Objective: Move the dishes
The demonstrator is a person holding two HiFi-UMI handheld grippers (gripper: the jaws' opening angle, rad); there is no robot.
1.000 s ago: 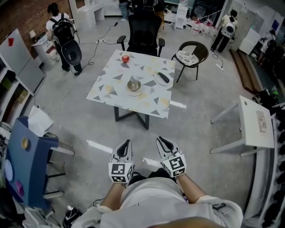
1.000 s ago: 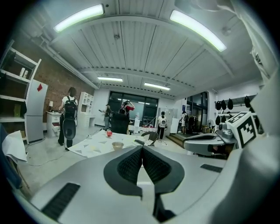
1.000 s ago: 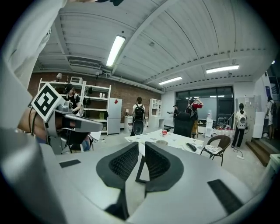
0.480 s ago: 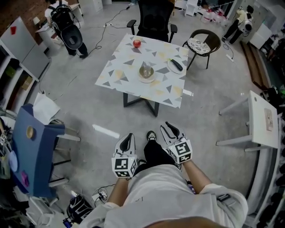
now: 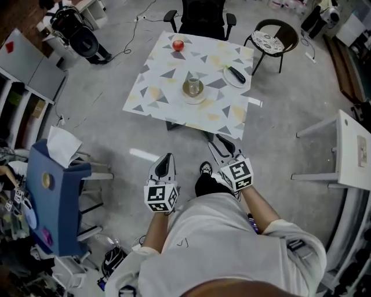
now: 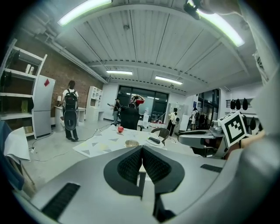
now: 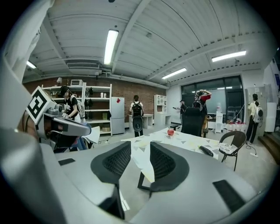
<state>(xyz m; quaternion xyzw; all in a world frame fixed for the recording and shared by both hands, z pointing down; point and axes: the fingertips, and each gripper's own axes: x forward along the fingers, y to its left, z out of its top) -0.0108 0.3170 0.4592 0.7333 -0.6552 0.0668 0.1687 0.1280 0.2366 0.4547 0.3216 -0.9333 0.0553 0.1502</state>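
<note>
On the triangle-patterned table (image 5: 168, 75) a small bowl (image 5: 193, 87) sits on a saucer near the middle. A white plate (image 5: 234, 76) with a black object lying on it is at the right, and a red apple (image 5: 178, 44) lies at the far edge. Both grippers hang over the floor, short of the table's near edge, holding nothing. My left gripper (image 5: 167, 157) has its pads pressed together (image 6: 141, 149). My right gripper (image 5: 221, 141) stands narrowly open (image 7: 140, 146). The left gripper view shows the bowl (image 6: 131, 143) and plate (image 6: 154, 141) far ahead.
A black office chair (image 5: 203, 14) stands behind the table and a round chair (image 5: 271, 40) at its far right. A blue chair with paper on it (image 5: 49, 197) is at my left, a white side table (image 5: 353, 151) at my right. A white strip (image 5: 142, 155) lies on the floor.
The person has walked toward the table, which now lies closer to both grippers. The grippers kept their pose in front of the body.
</note>
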